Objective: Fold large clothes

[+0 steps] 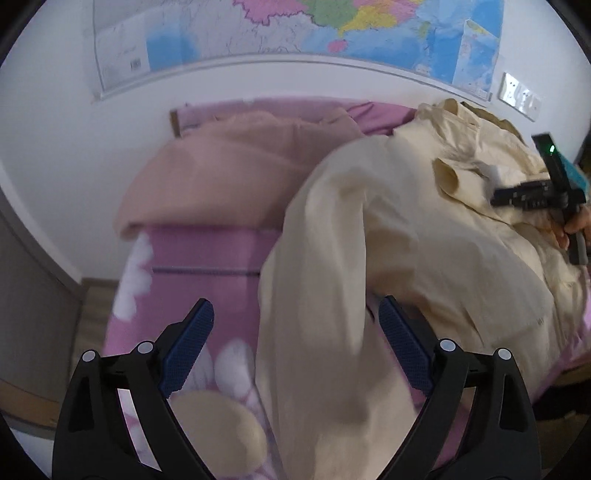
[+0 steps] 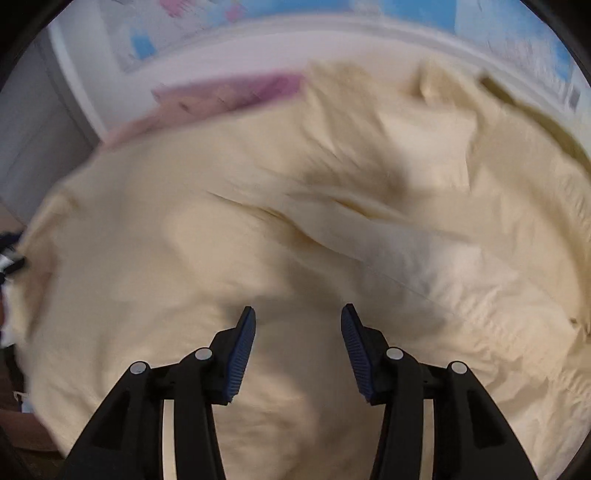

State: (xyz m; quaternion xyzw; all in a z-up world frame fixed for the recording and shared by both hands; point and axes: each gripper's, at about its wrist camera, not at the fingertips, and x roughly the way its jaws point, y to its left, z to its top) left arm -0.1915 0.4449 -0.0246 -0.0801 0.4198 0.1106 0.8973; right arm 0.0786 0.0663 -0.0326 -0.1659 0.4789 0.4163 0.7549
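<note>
A large cream garment (image 1: 406, 229) lies crumpled on a bed with a pink flowered sheet (image 1: 207, 251). One long part of it runs down toward the camera, between the wide-apart jaws of my left gripper (image 1: 295, 304). The blue pads (image 1: 188, 343) do not press on the cloth. In the right wrist view the same cream garment (image 2: 295, 203) fills the blurred picture. My right gripper (image 2: 298, 311) hovers over it, jaws apart, with nothing pinched. The right gripper (image 1: 546, 192), held by a hand, also shows at the right edge of the left wrist view, above the garment's collar area.
A peach blanket (image 1: 229, 166) is heaped at the far end of the bed by the white wall. A map (image 1: 295, 26) hangs above, with wall sockets (image 1: 519, 96) to its right. Wooden floor (image 1: 96, 302) and a grey cabinet side (image 1: 29, 295) lie left of the bed.
</note>
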